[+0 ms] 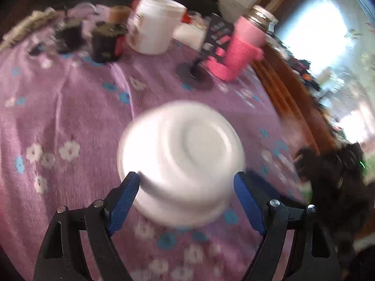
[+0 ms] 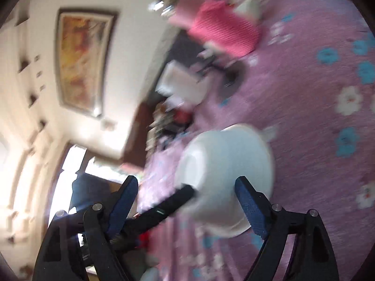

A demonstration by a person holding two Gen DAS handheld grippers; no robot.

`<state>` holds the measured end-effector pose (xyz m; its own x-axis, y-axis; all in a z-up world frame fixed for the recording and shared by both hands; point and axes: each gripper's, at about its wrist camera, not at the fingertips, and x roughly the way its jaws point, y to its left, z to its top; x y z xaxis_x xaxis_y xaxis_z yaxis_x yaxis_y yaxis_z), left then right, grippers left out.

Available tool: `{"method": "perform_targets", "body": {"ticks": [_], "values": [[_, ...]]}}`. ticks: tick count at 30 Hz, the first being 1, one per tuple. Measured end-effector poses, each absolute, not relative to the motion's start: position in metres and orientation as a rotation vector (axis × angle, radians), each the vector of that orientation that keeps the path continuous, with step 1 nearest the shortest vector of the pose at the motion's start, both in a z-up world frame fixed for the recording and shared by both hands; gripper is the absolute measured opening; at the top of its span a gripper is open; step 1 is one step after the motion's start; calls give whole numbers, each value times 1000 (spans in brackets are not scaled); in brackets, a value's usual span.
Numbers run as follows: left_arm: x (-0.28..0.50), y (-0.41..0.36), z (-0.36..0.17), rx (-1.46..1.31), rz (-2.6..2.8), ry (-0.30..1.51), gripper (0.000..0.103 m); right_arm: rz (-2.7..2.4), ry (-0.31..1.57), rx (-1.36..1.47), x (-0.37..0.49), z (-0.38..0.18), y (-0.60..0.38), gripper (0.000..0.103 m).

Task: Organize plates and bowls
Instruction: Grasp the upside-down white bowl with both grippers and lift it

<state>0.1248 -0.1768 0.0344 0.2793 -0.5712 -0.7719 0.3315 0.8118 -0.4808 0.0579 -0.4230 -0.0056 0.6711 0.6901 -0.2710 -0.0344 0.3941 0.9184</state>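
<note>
A white bowl point(image 1: 180, 154) is upside down over the purple flowered tablecloth point(image 1: 70, 107), its foot ring facing up. My left gripper point(image 1: 186, 178) straddles it, and the blue pads point(image 1: 127, 194) lie against both of its sides. In the right wrist view the same bowl point(image 2: 225, 175) shows side-on, with one black finger of the left gripper point(image 2: 173, 202) reaching its wall. My right gripper point(image 2: 185, 183) stands open. Its right pad point(image 2: 248, 203) is in front of the bowl's rim and its left pad is well clear of the bowl. Both views are blurred.
At the back of the table stand a white tub point(image 1: 157, 25), a jar in a pink knitted sleeve point(image 1: 243, 46), dark jars point(image 1: 107, 42) and a black stand point(image 1: 196, 75). A wooden edge point(image 1: 288, 98) runs along the right. A dark blurred shape point(image 1: 332, 178) sits right of the bowl.
</note>
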Motion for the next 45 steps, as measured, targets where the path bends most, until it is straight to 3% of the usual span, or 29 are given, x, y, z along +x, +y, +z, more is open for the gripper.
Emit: {"method": "perform_targets", "body": {"ticks": [7,8,13,16,19,24,26,28,32,39,45], "values": [[156,-120,26,-434,-444,1128,81,202,680,1085,45,-17,-440,88],[161,-120,21,-450,-438,1145,81,187,690,1107,46,-24,-442,85],[168,-127,12,-473,-442,1156,83,186,718,1041,60,-20,-428,85],[168,-135,11,-514,-480,1173,83,189,740,954,66,-14,-408,95],[156,-146,15,-438,-489,1163,92,333,749,1016,70,-18,-400,95],[138,-118,16,-504,-509,1158,93,468,701,983,64,6,-383,96],[129,-112,18,-511,-555,1154,90,552,704,968,64,11,-371,96],[117,-116,24,-493,-605,1158,80,685,740,999,69,8,-350,96],[93,-129,47,-453,-732,1095,79,791,737,992,67,17,-326,96],[53,-172,107,-249,-920,933,79,692,485,1041,22,44,-390,96],[119,-125,86,-334,-614,963,80,237,645,1109,32,-10,-428,96]]}}
